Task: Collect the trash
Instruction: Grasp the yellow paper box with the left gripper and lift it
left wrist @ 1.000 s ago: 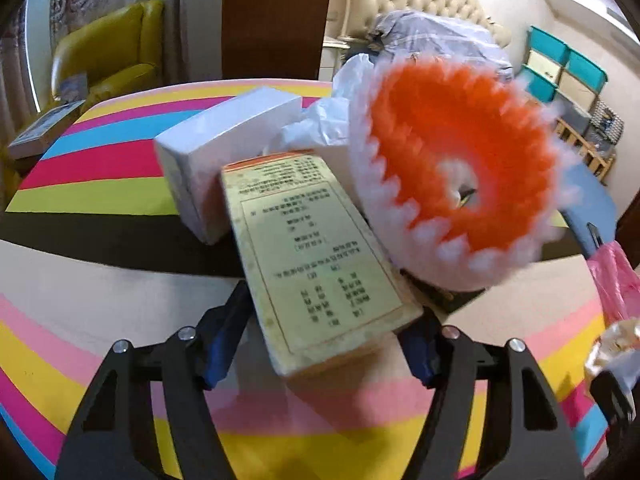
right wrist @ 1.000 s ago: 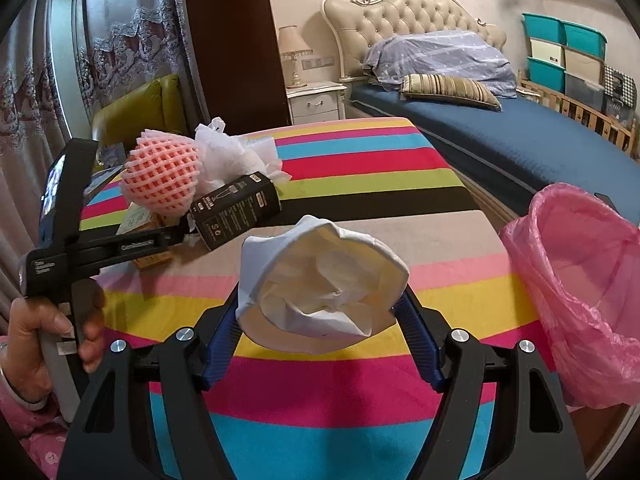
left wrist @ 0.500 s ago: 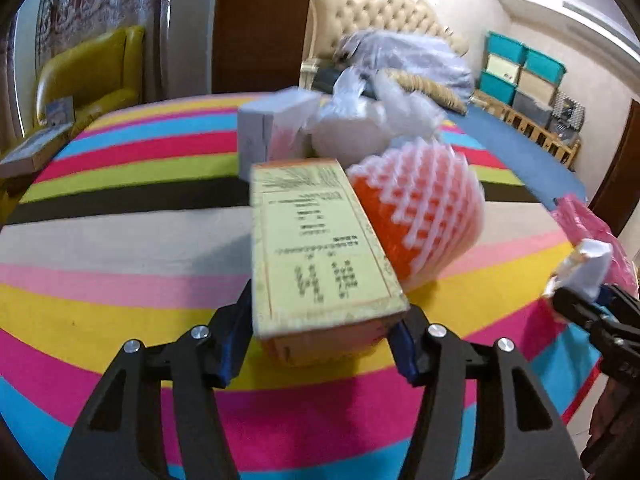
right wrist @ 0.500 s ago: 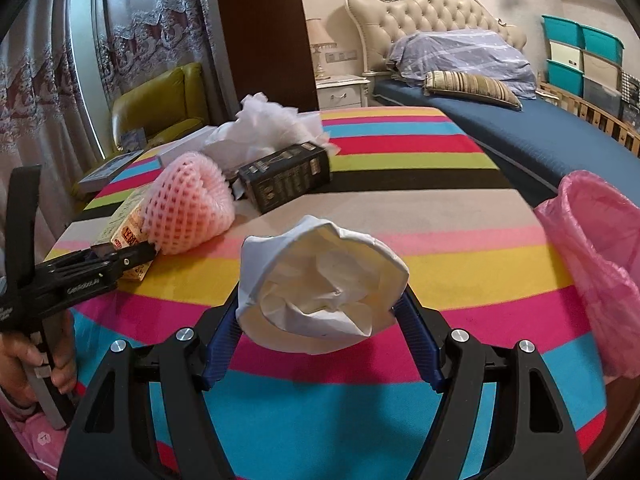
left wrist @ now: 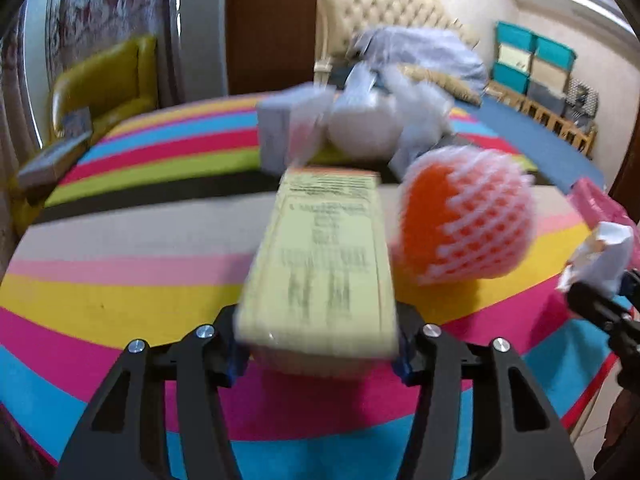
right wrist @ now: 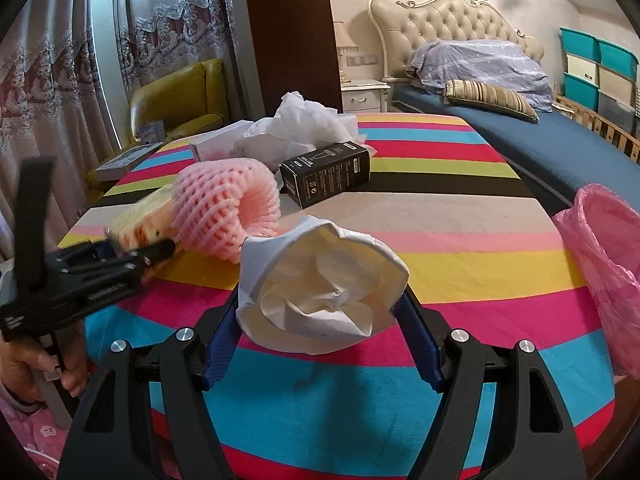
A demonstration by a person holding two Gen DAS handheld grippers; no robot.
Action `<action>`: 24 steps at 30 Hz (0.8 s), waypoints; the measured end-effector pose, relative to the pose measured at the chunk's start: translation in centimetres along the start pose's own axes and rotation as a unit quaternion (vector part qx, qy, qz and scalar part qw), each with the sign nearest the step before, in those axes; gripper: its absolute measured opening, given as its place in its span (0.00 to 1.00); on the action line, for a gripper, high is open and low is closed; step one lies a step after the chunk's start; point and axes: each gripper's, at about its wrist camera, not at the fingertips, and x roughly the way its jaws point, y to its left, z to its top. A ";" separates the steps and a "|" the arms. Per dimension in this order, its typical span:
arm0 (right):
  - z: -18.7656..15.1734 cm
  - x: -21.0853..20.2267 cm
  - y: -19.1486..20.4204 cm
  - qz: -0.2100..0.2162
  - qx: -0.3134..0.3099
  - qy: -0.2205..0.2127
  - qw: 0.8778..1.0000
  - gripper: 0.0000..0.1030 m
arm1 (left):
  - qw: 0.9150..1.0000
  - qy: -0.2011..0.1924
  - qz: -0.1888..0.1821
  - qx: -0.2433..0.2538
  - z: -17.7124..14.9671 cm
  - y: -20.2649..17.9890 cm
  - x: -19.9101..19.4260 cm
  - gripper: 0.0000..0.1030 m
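My left gripper [left wrist: 318,350] is shut on a yellow printed carton [left wrist: 320,264] and holds it above the striped table [left wrist: 100,300]. It also shows in the right wrist view [right wrist: 138,254] at the left, blurred. My right gripper [right wrist: 320,338] is shut on a crumpled white paper cup [right wrist: 320,292]; it shows at the right edge of the left wrist view [left wrist: 600,256]. A pink foam fruit net [right wrist: 224,208] lies on the table right of the carton [left wrist: 464,216]. A pink trash bag [right wrist: 608,264] hangs at the table's right edge.
A black box [right wrist: 326,172], crumpled white tissue [right wrist: 304,128] and a white box [right wrist: 216,146] lie at the far side of the table. A yellow armchair [right wrist: 180,96] stands behind on the left and a bed [right wrist: 520,120] on the right.
My left gripper has pulled back toward the table's near edge with the carton. The foam net has tipped over beside it. My right gripper with the cup has barely moved.
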 end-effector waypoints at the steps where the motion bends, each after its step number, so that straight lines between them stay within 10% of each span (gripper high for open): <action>1: 0.0 0.0 0.0 0.000 0.001 0.001 1.000 0.68 | 1.000 0.007 -0.002 -0.006 0.2 0.1 0.3 0.68; 6: 0.1 0.4 -0.2 0.000 0.006 0.005 1.000 0.68 | 1.000 0.009 0.002 -0.006 1.5 0.3 1.0 0.73; 9: 0.1 0.5 0.0 0.000 0.003 0.006 1.000 0.68 | 1.000 0.020 -0.007 0.001 1.8 0.2 2.0 0.47; 24: 0.8 -2.0 -0.5 -0.007 0.004 -0.043 0.999 0.68 | 0.990 -0.134 -0.041 0.013 1.2 -0.7 -5.5 0.47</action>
